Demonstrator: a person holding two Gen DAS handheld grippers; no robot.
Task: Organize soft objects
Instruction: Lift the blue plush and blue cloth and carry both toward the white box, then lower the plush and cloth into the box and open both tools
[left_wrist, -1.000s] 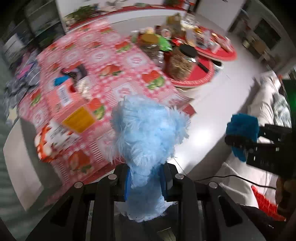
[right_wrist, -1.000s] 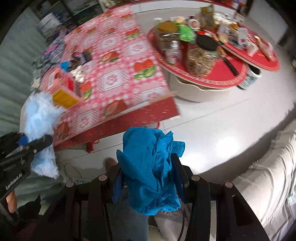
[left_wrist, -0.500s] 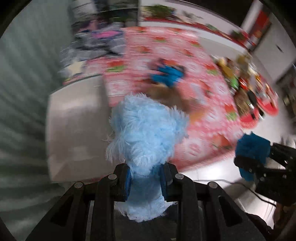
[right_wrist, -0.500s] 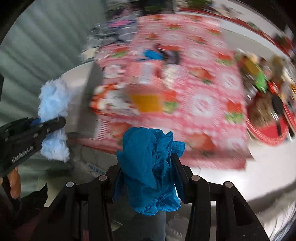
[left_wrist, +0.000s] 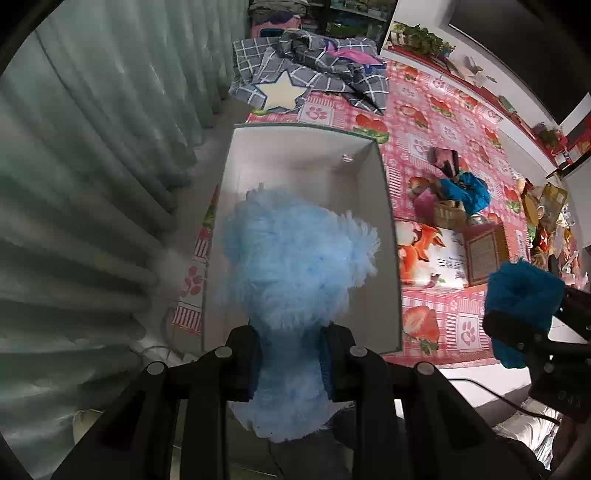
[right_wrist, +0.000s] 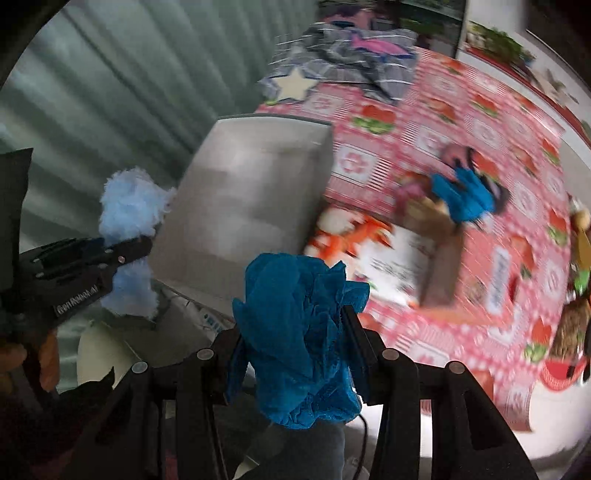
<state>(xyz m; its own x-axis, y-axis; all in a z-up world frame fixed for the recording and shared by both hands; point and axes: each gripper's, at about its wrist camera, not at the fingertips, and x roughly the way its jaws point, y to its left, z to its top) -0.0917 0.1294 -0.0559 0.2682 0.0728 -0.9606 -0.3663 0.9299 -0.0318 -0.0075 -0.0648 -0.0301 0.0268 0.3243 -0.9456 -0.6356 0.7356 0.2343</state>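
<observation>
Hovering over the white box (left_wrist: 373, 236), the left gripper (left_wrist: 291, 363) pinches pale-blue fluff (left_wrist: 295, 266); beside the box, the right gripper (right_wrist: 295, 354) pinches blue cloth (right_wrist: 295, 332). Box looks empty; nothing stowed.

Fox-print box (left_wrist: 430, 258): dark printed characters, too small to read. Left gripper (right_wrist: 127, 253) body: white lettering, blurred, illegible.

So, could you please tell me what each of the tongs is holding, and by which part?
Left tongs pinch the light blue fluffy toy near its lower middle; right tongs clamp the dark blue cloth around its bunched middle.
</observation>
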